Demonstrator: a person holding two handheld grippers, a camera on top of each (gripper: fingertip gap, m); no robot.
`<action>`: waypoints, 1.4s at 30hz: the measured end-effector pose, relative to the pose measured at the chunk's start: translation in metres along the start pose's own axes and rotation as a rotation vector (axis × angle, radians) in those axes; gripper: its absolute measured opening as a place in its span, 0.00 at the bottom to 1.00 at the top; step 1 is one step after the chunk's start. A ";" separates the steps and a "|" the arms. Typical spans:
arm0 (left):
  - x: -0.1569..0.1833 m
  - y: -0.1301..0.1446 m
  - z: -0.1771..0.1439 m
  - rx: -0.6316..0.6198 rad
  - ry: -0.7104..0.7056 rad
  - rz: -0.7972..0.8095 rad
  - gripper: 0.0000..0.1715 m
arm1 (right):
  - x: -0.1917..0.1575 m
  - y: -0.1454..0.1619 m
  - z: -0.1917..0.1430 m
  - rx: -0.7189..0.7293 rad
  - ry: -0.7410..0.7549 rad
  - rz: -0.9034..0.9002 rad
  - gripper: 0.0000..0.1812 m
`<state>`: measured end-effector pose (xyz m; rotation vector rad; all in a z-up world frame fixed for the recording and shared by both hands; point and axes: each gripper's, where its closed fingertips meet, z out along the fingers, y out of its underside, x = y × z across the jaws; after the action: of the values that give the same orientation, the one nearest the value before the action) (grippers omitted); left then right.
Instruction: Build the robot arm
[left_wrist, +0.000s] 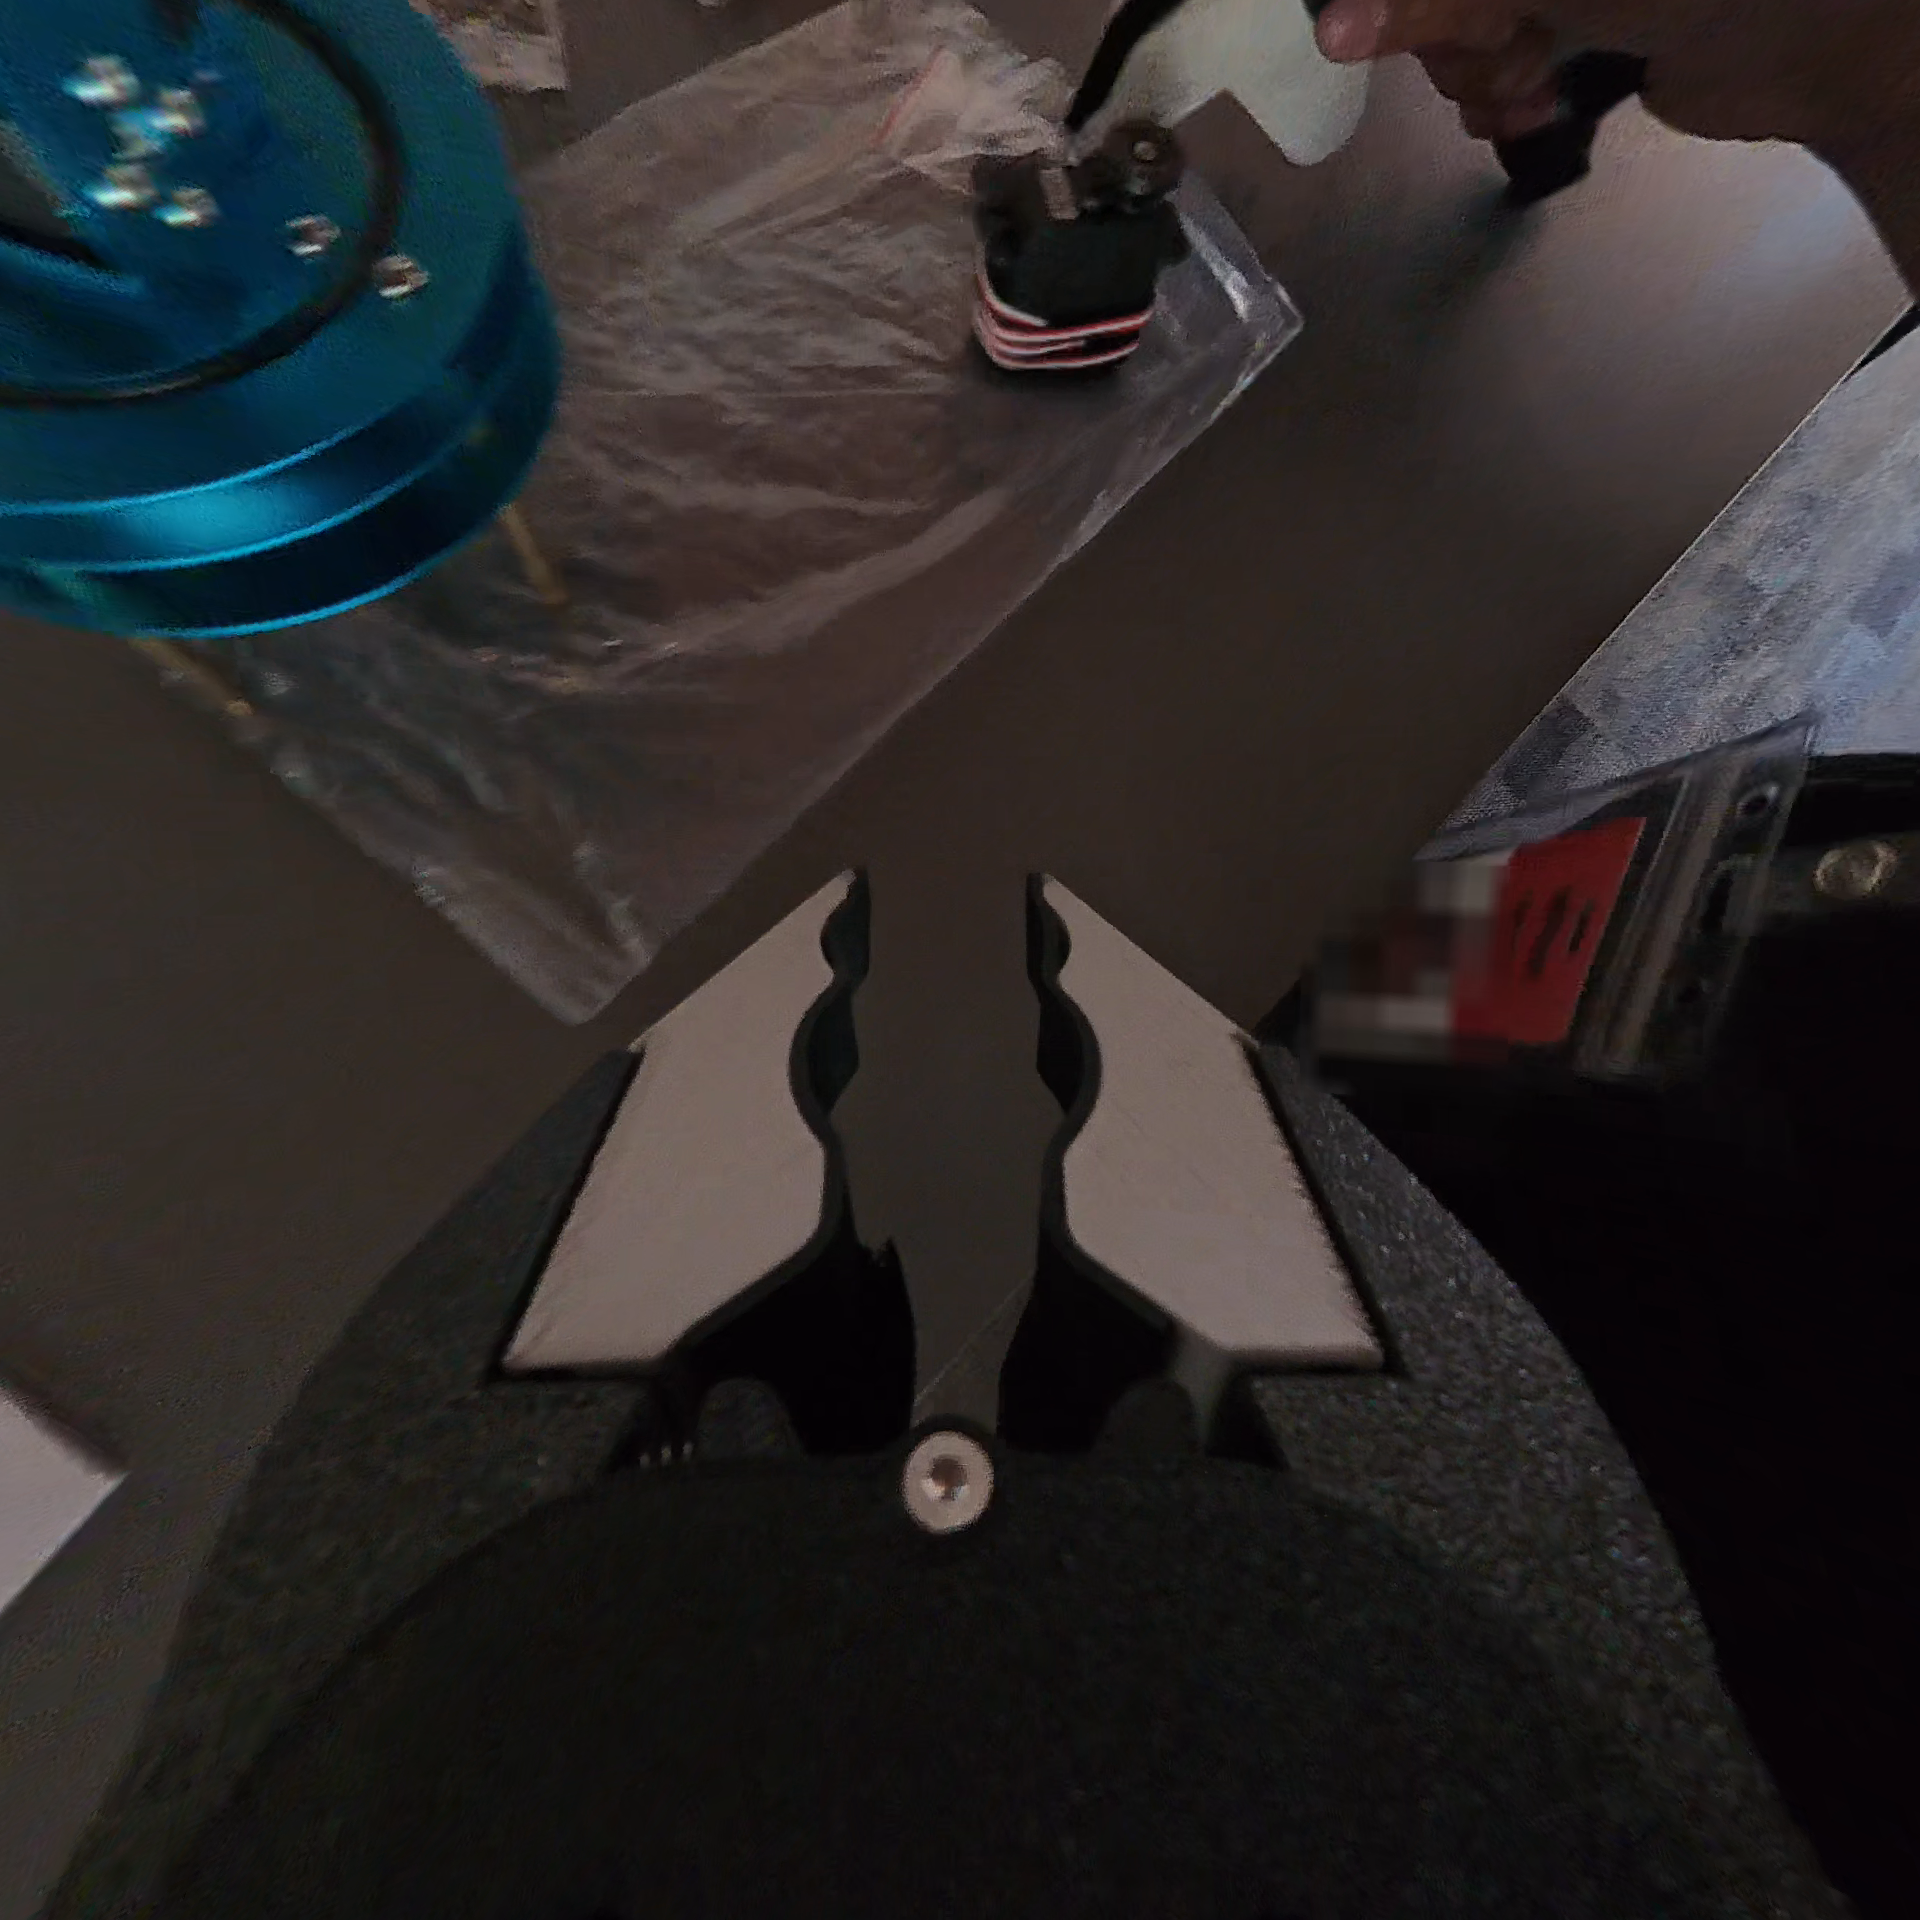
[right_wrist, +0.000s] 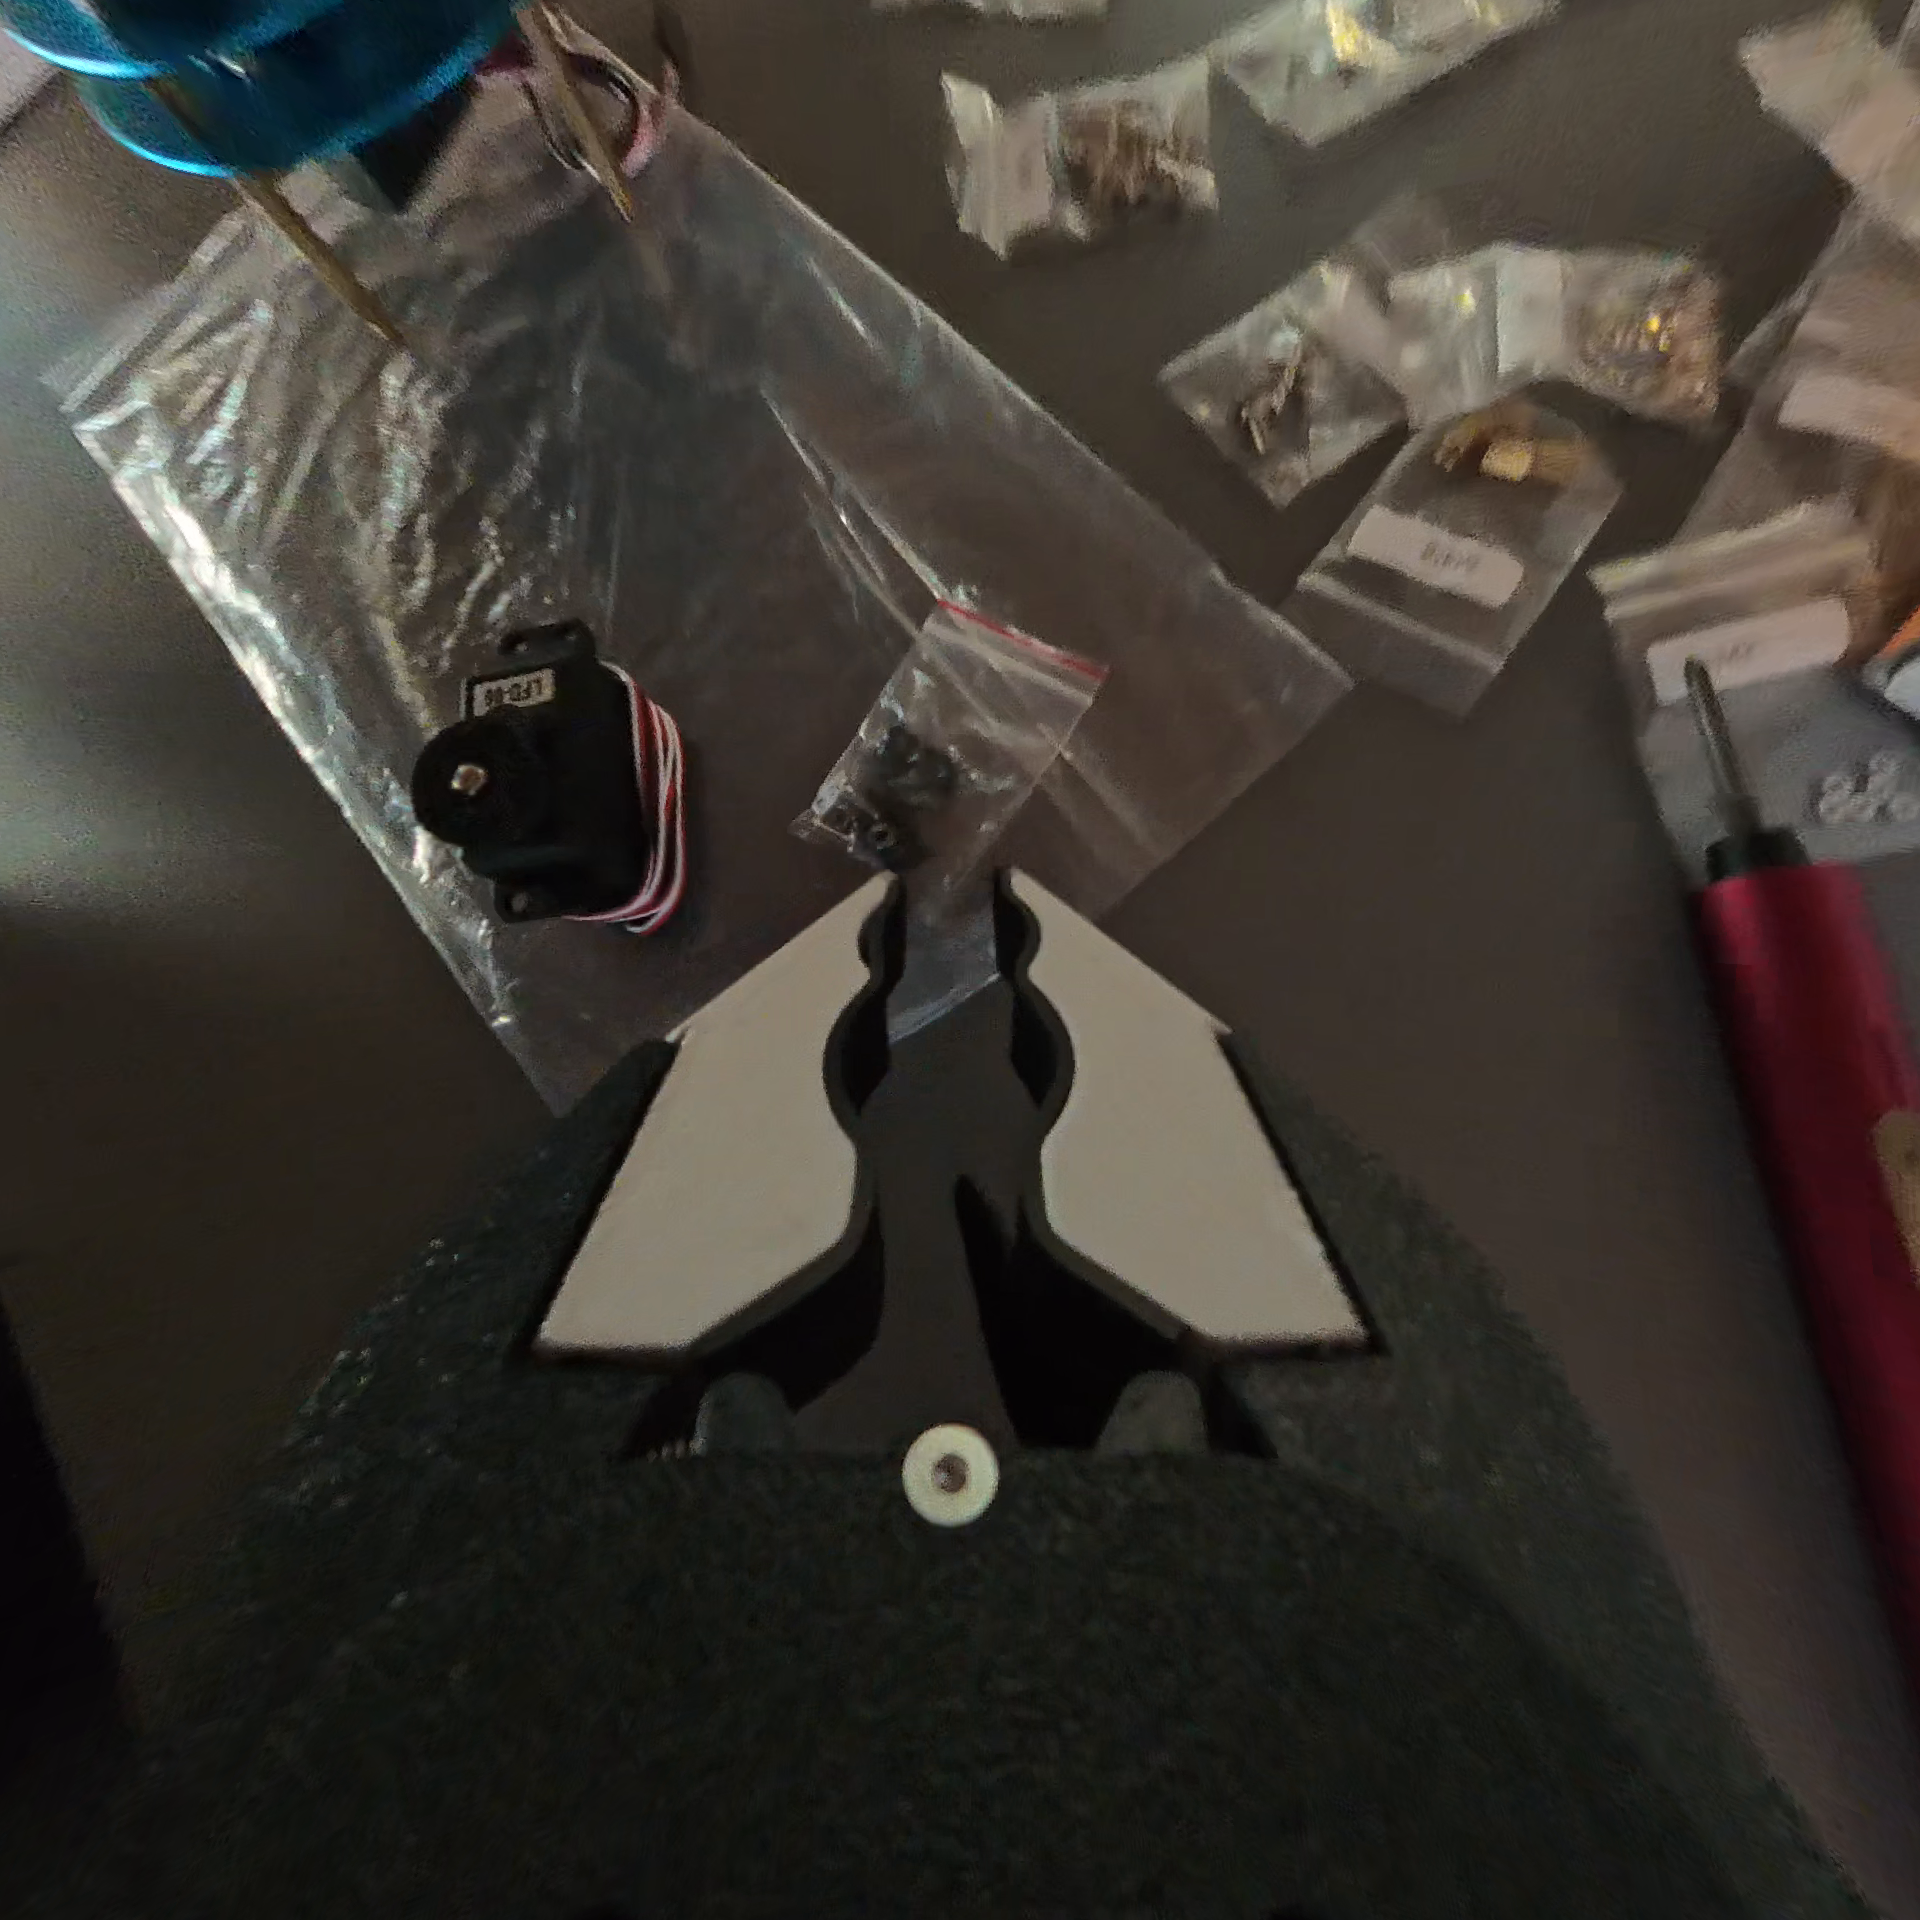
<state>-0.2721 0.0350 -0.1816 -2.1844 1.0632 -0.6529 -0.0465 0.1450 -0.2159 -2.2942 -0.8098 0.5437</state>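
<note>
My left gripper (left_wrist: 945, 894) is open and empty, hovering over the dark table (left_wrist: 1299, 582). My right gripper (right_wrist: 948, 894) is partly open. The lower end of a small zip bag of black screws (right_wrist: 935, 727) lies between its fingertips, which do not clamp it. A black servo with red and white wires (right_wrist: 540, 790) lies left of that bag on a large clear plastic bag (right_wrist: 623, 468). In the left wrist view the servo (left_wrist: 1070, 270) sits far ahead, with the right gripper's white fingers (left_wrist: 1247, 83) and a hand (left_wrist: 1455, 42) just beyond it.
A blue round metal part (left_wrist: 260, 312) on thin brass legs (right_wrist: 312, 260) stands at the large bag's far corner. Several small parts bags (right_wrist: 1455, 364) lie at the back right. A red-handled screwdriver (right_wrist: 1808, 1039) lies on the right. A boxy object with a clear cover (left_wrist: 1714, 623) stands right of my left gripper. Tip to tip, the grippers are about 25 cm apart.
</note>
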 end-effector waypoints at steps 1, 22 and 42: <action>0.009 -0.004 0.006 -0.008 -0.010 -0.010 0.17 | 0.001 -0.002 -0.001 0.009 -0.037 -0.011 0.09; 0.036 -0.038 0.028 0.165 -0.139 -0.261 0.17 | -0.014 -0.085 -0.080 0.354 -0.208 -0.211 0.00; -0.037 -0.024 -0.046 0.238 -0.136 -0.137 0.17 | -0.104 -0.213 -0.206 1.118 -1.160 0.342 0.00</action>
<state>-0.3102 0.0623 -0.1391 -2.0724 0.7318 -0.6461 -0.0932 0.1162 0.0933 -0.9219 -0.3404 1.9512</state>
